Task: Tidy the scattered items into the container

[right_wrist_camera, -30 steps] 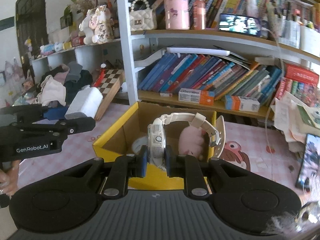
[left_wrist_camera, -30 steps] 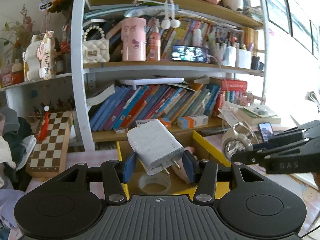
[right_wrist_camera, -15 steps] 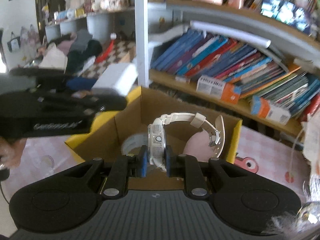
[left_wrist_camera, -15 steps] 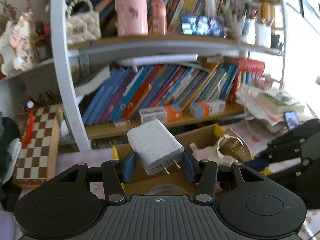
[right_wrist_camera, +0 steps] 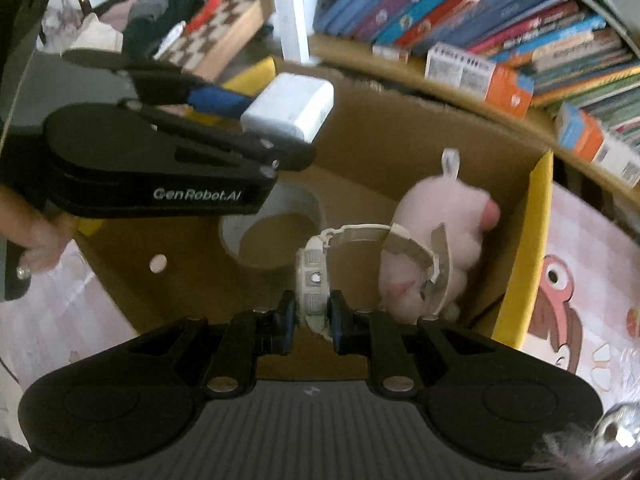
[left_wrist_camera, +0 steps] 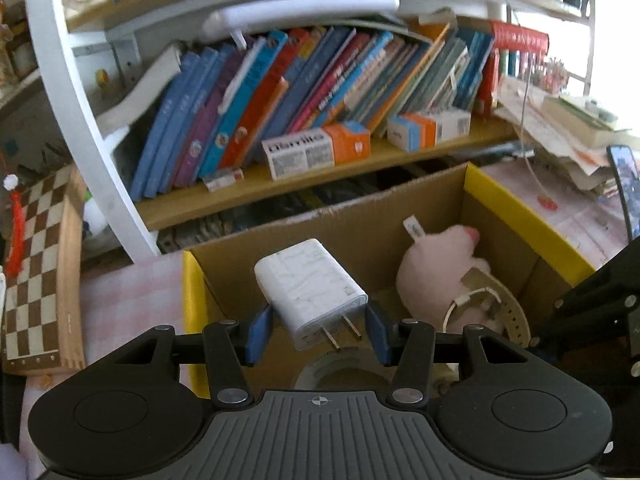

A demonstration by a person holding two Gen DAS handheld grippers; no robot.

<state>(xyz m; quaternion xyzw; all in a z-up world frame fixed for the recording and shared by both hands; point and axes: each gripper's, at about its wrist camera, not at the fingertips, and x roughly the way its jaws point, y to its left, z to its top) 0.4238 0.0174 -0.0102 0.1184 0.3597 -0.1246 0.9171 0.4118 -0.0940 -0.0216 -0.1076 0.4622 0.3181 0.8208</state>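
My left gripper (left_wrist_camera: 318, 334) is shut on a white plug charger (left_wrist_camera: 310, 294), its two prongs pointing back at the camera, and hangs over the left half of a yellow-edged cardboard box (left_wrist_camera: 528, 220). The same charger (right_wrist_camera: 288, 106) shows in the right wrist view above the box's far left. My right gripper (right_wrist_camera: 313, 316) is shut on the case of a white wristwatch (right_wrist_camera: 316, 280), held over the box's (right_wrist_camera: 524, 264) inside. At the bottom of the box lie a pink plush toy (right_wrist_camera: 452, 216) and a roll of tape (right_wrist_camera: 272, 232). The watch strap (left_wrist_camera: 486, 300) also shows beside the plush (left_wrist_camera: 436, 268).
A white shelf with leaning books (left_wrist_camera: 304, 80) and small cartons (left_wrist_camera: 316, 150) stands right behind the box. A chessboard box (left_wrist_camera: 36, 264) leans at the left. Papers and a phone (left_wrist_camera: 624, 176) lie at the right on the pink patterned tablecloth (right_wrist_camera: 580, 264). A hand (right_wrist_camera: 36, 240) holds the left gripper.
Both grippers have moved forward and tipped downward, ending over the open box with the charger and the watch still held. The box's inside now fills much of both views.
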